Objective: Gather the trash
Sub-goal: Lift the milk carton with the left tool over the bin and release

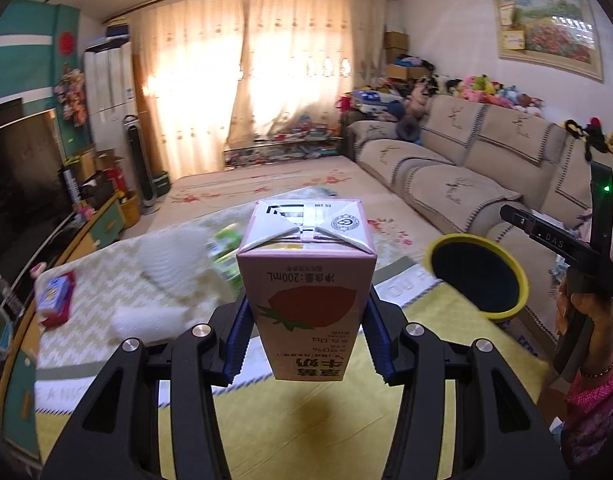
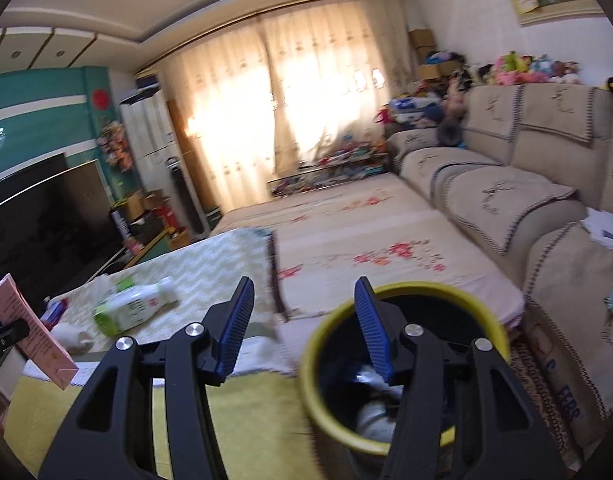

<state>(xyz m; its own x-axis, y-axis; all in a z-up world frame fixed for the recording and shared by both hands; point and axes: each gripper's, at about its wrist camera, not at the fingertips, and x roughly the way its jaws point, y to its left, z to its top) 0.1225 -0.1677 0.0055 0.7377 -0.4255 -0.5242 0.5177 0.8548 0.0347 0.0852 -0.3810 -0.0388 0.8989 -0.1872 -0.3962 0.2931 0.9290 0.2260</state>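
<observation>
My left gripper [image 1: 306, 336] is shut on a pink strawberry milk carton [image 1: 306, 276], held upside down above the table. The carton also shows at the far left of the right wrist view [image 2: 30, 332]. A yellow-rimmed dark trash bin [image 1: 476, 274] stands to the right of the carton, and it fills the lower right of the right wrist view [image 2: 402, 364] with some trash inside. My right gripper [image 2: 302, 324] is open and empty above the bin's left rim. A green and white bottle [image 2: 132, 304] lies on the table. A crumpled white tissue [image 1: 146, 318] lies near it.
The table has a zigzag cloth [image 1: 118, 272] and a yellow mat [image 2: 242, 420]. A red and blue packet [image 1: 56, 298] lies at the table's left. A beige sofa [image 2: 526, 184] runs along the right. A TV [image 1: 22, 176] stands at the left.
</observation>
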